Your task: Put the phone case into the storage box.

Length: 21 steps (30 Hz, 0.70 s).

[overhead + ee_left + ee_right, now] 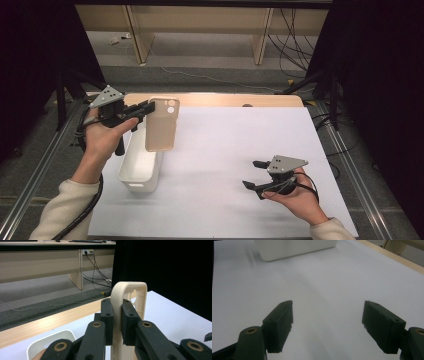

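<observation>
A beige phone case (162,125) with a camera cutout hangs in the air over the white rectangular bin (131,172) at the table's left. My left gripper (146,110) is shut on the case's upper edge; in the left gripper view the case (130,295) stands upright between the two black pads (107,315). My right gripper (254,173) rests low over the white table cover at the right, jaws wide apart with nothing between them. In the right gripper view its open gripper (327,325) faces bare white surface, with the bin (294,248) farther off.
A white sheet (230,150) covers the table, with a wooden edge (235,100) at the far side. Metal rails (345,150) run along both sides. Desks and loose cables (295,45) stand on the floor beyond.
</observation>
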Each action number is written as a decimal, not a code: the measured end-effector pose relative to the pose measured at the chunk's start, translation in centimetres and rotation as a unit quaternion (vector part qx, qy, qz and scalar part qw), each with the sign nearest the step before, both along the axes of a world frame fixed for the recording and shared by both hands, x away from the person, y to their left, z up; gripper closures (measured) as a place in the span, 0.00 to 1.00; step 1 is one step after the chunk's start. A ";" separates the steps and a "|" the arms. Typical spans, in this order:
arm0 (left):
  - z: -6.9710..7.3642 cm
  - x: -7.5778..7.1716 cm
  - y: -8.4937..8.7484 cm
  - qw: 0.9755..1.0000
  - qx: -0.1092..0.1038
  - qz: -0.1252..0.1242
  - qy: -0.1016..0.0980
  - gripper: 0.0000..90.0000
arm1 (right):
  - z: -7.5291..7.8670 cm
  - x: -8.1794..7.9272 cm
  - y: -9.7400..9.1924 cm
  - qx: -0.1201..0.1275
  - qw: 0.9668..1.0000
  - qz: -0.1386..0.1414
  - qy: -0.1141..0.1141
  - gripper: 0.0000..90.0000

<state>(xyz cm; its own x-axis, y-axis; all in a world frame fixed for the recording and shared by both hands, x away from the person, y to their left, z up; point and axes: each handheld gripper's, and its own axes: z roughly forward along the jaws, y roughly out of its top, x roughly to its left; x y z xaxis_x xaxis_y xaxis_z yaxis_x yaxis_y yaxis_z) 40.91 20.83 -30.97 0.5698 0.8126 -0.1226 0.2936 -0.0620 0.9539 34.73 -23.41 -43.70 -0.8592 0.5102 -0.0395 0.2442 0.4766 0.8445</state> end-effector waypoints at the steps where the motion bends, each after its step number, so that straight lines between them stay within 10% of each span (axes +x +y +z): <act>1: 0.0 0.0 0.1 1.000 0.002 0.001 -0.001 0.91 | 0.0 0.0 0.0 0.000 1.000 0.000 0.000 0.29; 21: 0.1 0.6 1.2 1.000 0.000 0.014 -0.003 0.91 | 0.0 0.0 0.0 -0.001 1.000 0.000 0.000 0.29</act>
<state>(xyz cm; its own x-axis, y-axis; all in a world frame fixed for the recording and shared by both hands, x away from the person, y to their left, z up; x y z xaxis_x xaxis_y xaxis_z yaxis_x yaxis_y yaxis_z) 41.51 21.99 -30.83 0.5482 0.8278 -0.1188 0.2891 -0.0543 0.9558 34.73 -23.40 -43.72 -0.8596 0.5094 -0.0398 0.2446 0.4787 0.8432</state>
